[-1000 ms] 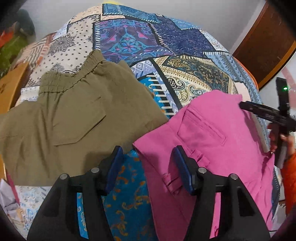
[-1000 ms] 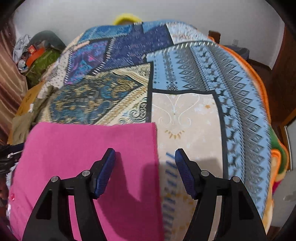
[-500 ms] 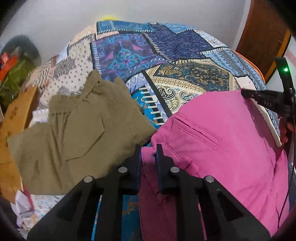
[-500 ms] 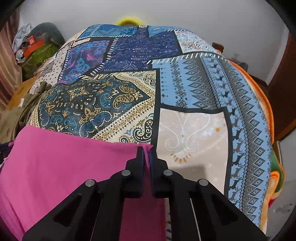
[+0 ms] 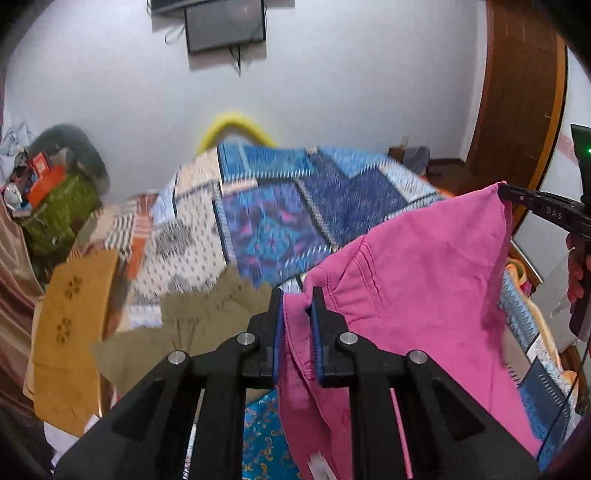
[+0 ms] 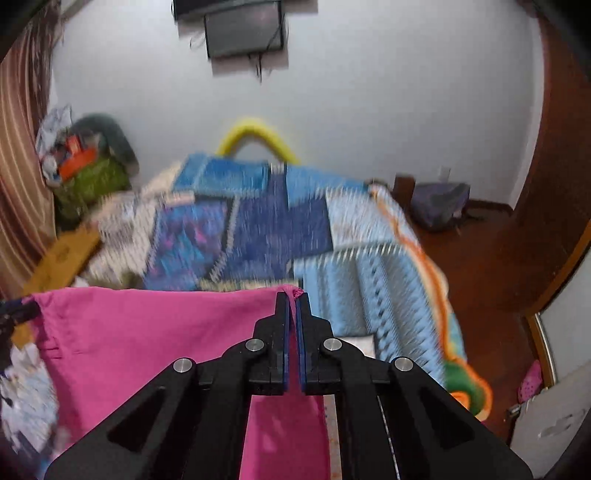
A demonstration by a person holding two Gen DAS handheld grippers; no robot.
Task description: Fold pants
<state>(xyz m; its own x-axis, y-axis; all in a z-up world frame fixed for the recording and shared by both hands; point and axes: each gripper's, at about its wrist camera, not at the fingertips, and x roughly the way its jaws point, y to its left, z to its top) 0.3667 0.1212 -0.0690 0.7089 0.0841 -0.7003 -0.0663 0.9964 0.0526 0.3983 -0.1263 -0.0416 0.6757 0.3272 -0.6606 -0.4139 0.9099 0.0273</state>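
The pink pants (image 5: 417,295) hang in the air, stretched between my two grippers above the patchwork bedspread (image 5: 295,214). My left gripper (image 5: 296,295) is shut on the waistband corner of the pink pants. My right gripper (image 6: 293,297) is shut on the other corner of the pink pants (image 6: 155,339); it also shows in the left wrist view (image 5: 517,195) at the cloth's top right corner. The olive pants (image 5: 192,325) lie folded on the bed to the left, below my left gripper.
A yellow-brown cloth (image 5: 70,332) lies at the bed's left edge. A pile of bags and clutter (image 5: 51,195) stands at the far left by the wall. A TV (image 5: 225,26) hangs on the wall. A wooden door (image 5: 524,92) and floor lie to the right.
Both grippers closed on the pink pants' corners, then lifted them off the bed; the views have tilted up toward the wall.
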